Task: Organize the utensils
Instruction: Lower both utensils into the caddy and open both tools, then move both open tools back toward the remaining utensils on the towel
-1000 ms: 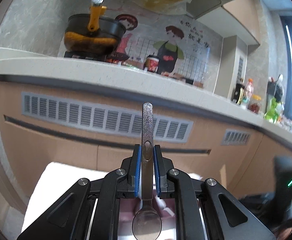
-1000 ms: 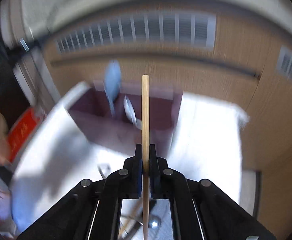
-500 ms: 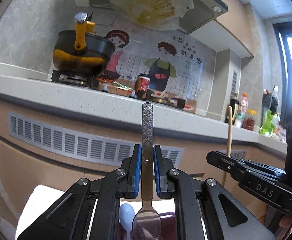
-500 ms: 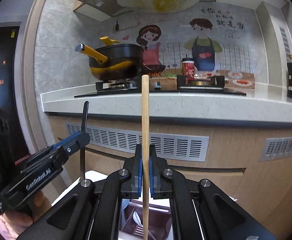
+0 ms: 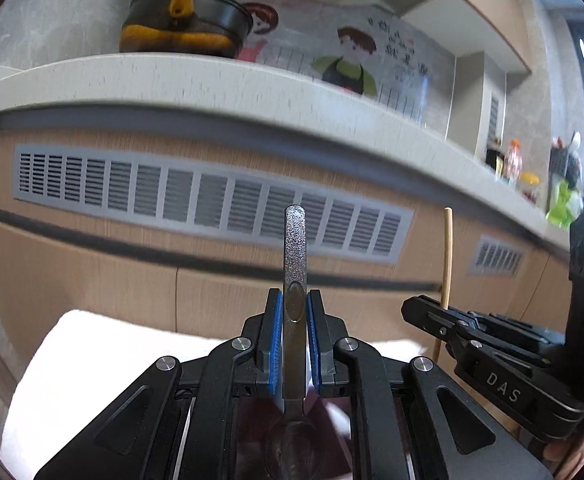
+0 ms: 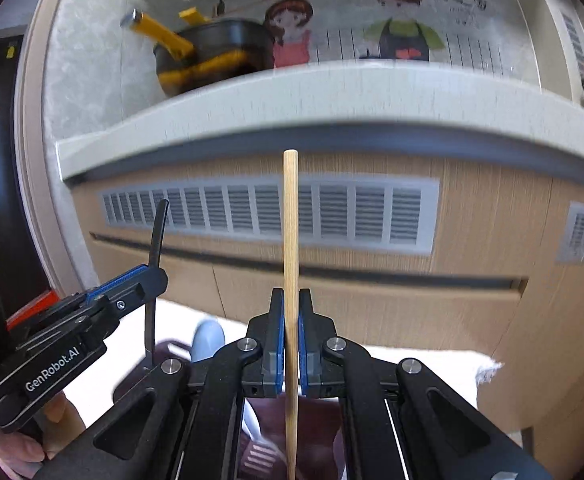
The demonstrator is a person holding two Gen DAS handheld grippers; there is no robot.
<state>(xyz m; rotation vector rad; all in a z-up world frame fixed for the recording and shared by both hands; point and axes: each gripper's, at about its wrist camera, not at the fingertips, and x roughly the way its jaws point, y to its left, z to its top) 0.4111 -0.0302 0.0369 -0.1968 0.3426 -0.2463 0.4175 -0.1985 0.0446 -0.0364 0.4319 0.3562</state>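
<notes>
My left gripper (image 5: 295,336) pinched one metal spoon (image 5: 294,280); my right gripper (image 6: 290,340) pinched one wooden chopstick (image 6: 290,240), both upright before two cabinet vents (image 6: 268,212).

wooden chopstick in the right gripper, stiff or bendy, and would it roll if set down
Probably stiff: the wooden chopstick stands straight above the right gripper, no sag. Its round, thin shaft looks likely to roll on a flat surface. Pinched at one narrow spot, it may pivot if bumped.

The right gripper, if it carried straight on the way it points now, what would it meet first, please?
Probably the wooden cabinet front below the countertop. The right gripper is shut on a wooden chopstick whose tip leads towards the vent grille; depth is unclear.
</notes>
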